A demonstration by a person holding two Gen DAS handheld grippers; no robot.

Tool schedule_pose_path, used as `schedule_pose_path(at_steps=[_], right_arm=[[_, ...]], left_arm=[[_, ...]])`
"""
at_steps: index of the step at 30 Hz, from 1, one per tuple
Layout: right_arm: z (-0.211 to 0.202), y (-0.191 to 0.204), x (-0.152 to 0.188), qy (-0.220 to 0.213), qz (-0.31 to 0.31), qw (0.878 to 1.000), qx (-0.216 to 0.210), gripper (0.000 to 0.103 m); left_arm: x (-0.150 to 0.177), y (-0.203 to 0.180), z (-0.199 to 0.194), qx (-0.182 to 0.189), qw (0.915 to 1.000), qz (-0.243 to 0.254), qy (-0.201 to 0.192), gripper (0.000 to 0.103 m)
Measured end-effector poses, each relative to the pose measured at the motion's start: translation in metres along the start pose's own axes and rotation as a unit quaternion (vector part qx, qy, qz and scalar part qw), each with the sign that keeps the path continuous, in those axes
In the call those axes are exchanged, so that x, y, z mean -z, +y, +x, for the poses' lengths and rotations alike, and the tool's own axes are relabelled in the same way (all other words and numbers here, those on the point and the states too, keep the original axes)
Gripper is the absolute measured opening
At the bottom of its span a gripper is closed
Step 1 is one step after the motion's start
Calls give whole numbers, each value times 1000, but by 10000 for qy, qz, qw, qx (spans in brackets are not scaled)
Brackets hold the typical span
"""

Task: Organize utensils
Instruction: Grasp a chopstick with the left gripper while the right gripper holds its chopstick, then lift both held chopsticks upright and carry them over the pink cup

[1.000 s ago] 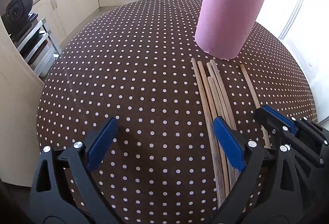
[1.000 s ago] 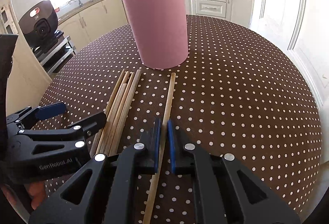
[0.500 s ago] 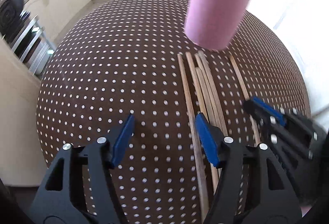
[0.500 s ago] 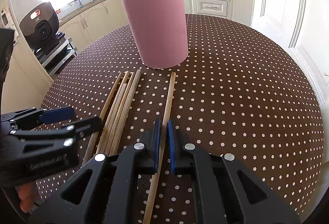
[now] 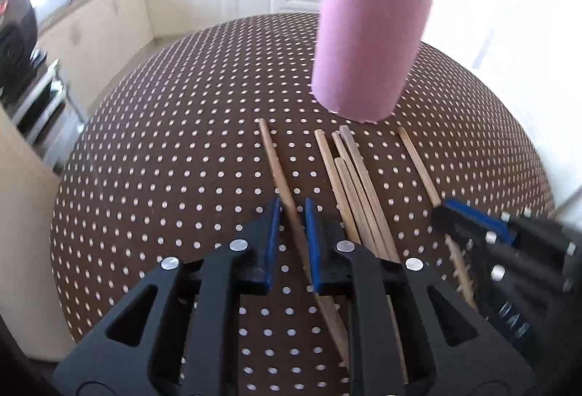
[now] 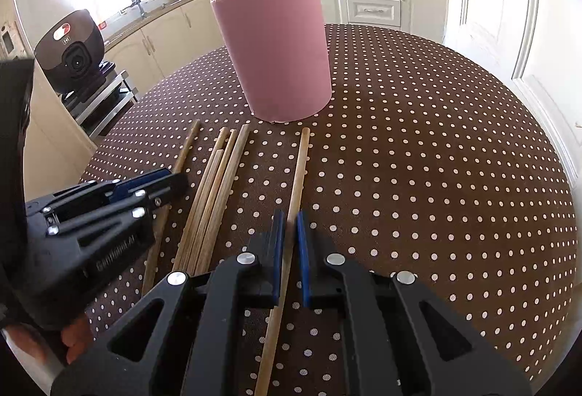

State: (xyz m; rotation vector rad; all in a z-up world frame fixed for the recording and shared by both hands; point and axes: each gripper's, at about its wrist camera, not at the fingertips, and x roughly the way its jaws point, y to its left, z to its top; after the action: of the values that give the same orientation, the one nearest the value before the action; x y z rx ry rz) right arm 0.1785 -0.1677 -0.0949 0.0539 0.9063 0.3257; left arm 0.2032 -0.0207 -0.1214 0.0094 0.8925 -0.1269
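Left wrist view: left gripper (image 5: 293,210) has its blue pads closing around a single wooden chopstick (image 5: 276,167), which lies apart to the left of the bundle of chopsticks (image 5: 354,185); whether the pads already press on it cannot be told. All lie on the brown polka-dot tablecloth (image 5: 163,148) just in front of the pink cylindrical holder (image 5: 367,58), which stands upright with several chopsticks in it. Right of the bundle lies another lone chopstick (image 5: 418,163), with the right gripper (image 5: 442,210) over its near part.

Right wrist view: right gripper (image 6: 289,218) is pressed together, pinching that lone chopstick (image 6: 300,170). The stick's far end points at the holder (image 6: 272,47), close to its base.
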Motion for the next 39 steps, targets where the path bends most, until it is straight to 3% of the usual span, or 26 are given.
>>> schedule_pose_path(at_steps=[3, 5, 9, 18, 27, 34, 39], right_arm=[[-1, 0, 0, -6, 9, 10000, 5, 5], [-1, -1, 0, -11, 29, 10000, -1, 5], [-2, 0, 0, -12, 26, 10000, 10, 5], [-6, 5, 5, -24, 34, 9998, 180, 5], [-6, 6, 5, -12, -20, 9998, 215, 6], [6, 7, -8, 15, -125, 9997, 221, 6], [4, -4, -10, -22, 106, 9999, -76, 5]], left_arm=[[0, -2, -5, 303, 9993, 111, 175, 7], [5, -3, -9, 487, 9977, 455, 129, 6], [16, -9, -17, 235, 9963, 823, 36, 6], [23, -11, -17, -27, 9979, 642, -5, 8], [0, -3, -2, 217, 9993, 258, 173, 15], [0, 10, 1, 409, 9983, 398, 96, 13], [4, 15, -4, 539, 9979, 343, 79, 6]])
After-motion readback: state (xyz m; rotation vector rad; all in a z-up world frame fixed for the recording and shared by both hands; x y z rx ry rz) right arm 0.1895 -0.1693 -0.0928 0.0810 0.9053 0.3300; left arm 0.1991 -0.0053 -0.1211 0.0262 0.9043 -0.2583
